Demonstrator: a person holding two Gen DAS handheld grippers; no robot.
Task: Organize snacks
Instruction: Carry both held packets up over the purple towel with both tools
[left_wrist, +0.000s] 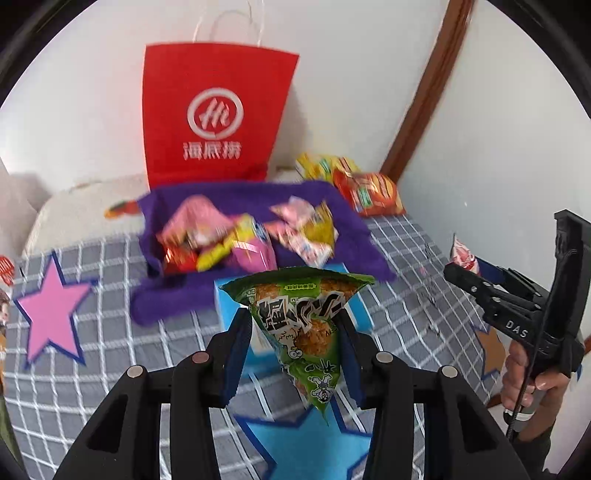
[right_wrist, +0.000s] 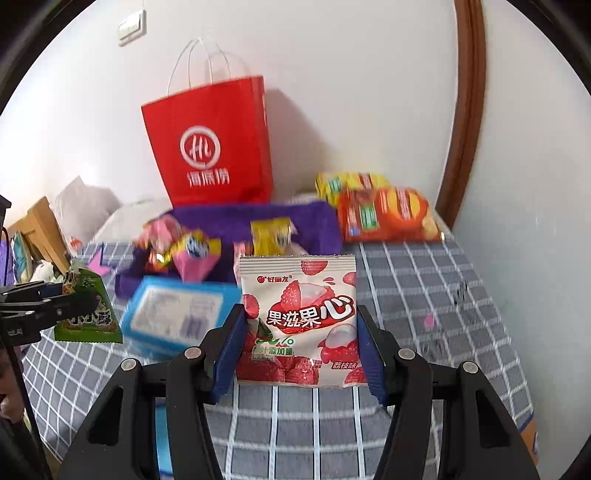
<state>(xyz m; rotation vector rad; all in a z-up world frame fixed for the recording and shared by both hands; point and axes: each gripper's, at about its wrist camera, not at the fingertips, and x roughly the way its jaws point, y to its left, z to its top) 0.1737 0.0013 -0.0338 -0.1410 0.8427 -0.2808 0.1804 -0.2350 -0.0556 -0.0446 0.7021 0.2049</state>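
Note:
My left gripper (left_wrist: 295, 328) is shut on a green triangular snack packet (left_wrist: 301, 332) and holds it above the bed; the packet also shows in the right wrist view (right_wrist: 88, 314). My right gripper (right_wrist: 300, 332) is shut on a white and red lychee gummy packet (right_wrist: 299, 317), held upright above the bed; the gripper also shows at the right of the left wrist view (left_wrist: 465, 273). Ahead lies a purple cloth (left_wrist: 347, 218) with a pile of small snack packets (left_wrist: 240, 240) on it.
A red paper bag (left_wrist: 214, 118) stands against the wall behind the cloth. A blue box (right_wrist: 177, 314) lies in front of the cloth. Orange and yellow chip bags (right_wrist: 384, 214) lie at the back right. The bed has a grey checked cover (right_wrist: 424, 295).

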